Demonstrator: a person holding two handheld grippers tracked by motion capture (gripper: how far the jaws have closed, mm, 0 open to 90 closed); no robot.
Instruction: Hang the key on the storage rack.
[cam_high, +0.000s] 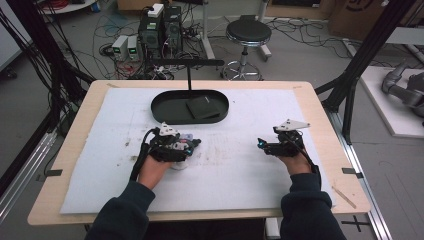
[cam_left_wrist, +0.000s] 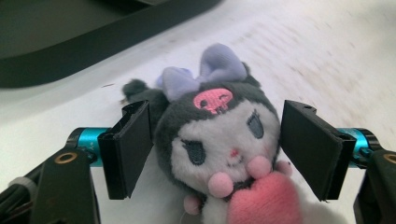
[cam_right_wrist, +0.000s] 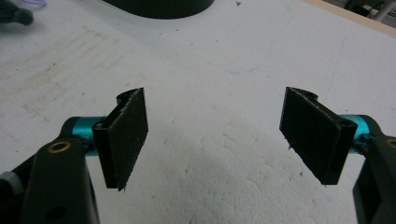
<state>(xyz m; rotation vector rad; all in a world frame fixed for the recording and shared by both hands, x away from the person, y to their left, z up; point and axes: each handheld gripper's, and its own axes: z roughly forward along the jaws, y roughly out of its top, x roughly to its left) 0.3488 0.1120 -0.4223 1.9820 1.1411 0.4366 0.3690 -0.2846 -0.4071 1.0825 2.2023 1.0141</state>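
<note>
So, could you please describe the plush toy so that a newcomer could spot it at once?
On the white mat, just in front of the black oval tray, the left gripper straddles the plush toy. It alone is soft: dark hood, lilac bow, pink heart.

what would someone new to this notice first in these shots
Likely the plush toy, dark-hooded with a lilac bow and a pink heart, lying between the open jaws of the left gripper on the white mat. Behind it sits a black oval tray; the right gripper hovers open over bare mat.

Plush toy (cam_left_wrist: 219, 140) between spread jaws
</note>
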